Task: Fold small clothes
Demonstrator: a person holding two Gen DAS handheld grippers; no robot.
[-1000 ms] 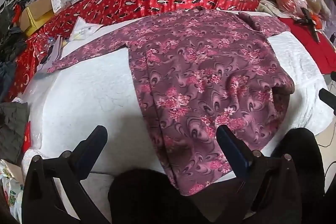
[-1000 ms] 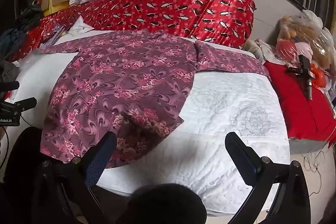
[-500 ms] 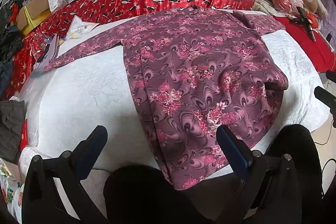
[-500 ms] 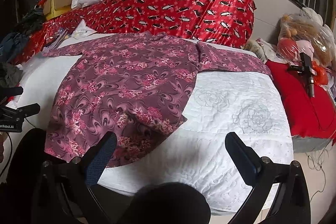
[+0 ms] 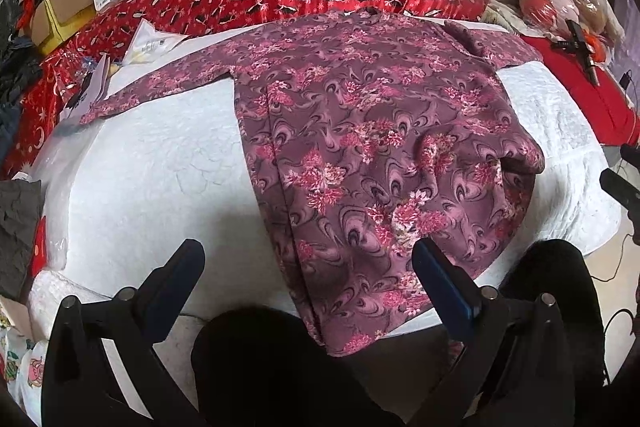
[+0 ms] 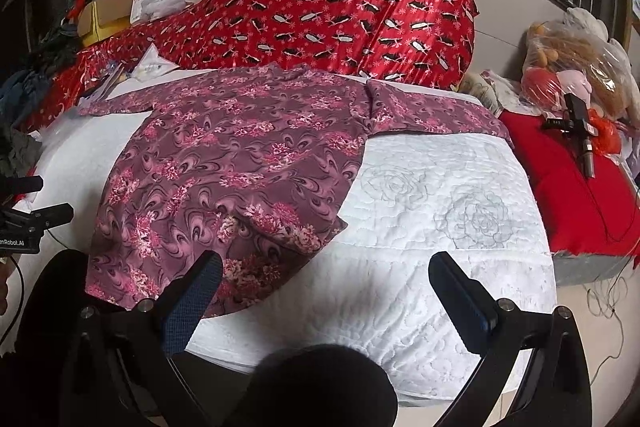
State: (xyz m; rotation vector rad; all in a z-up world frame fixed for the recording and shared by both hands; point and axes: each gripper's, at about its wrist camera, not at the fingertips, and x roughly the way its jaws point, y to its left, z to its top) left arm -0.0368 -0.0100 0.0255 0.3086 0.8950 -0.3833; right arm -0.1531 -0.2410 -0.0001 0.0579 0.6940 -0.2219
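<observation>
Nearest to both cameras are the two claws, and both stand wide open and hold nothing: the left claw (image 5: pixel 308 259) hangs over the near edge of the bed, and the right claw (image 6: pixel 326 273) does the same further to the right. Under them lies the white quilted bed cover (image 6: pixel 440 227), and on it the mauve long-sleeved top with pink flower print (image 5: pixel 380 147) is spread out, still not folded. Its long axis runs away from the person, with the hem at the near edge, partly hanging over it, and the neck at the far side. In the left wrist view, the right finger of the left claw stands in front of the hem, so this claw is already over the near left part of the cloth. In the right wrist view the top (image 6: pixel 240 167) lies to the left of the claw, and only the claw's left finger comes before the hem corner, which is a little rumpled and turned over. I judge the left hand is better placed for the first grip. Further away the two sleeves stretch out to both sides, and behind them rises the shiny red patterned blanket (image 6: pixel 340 19).
</observation>
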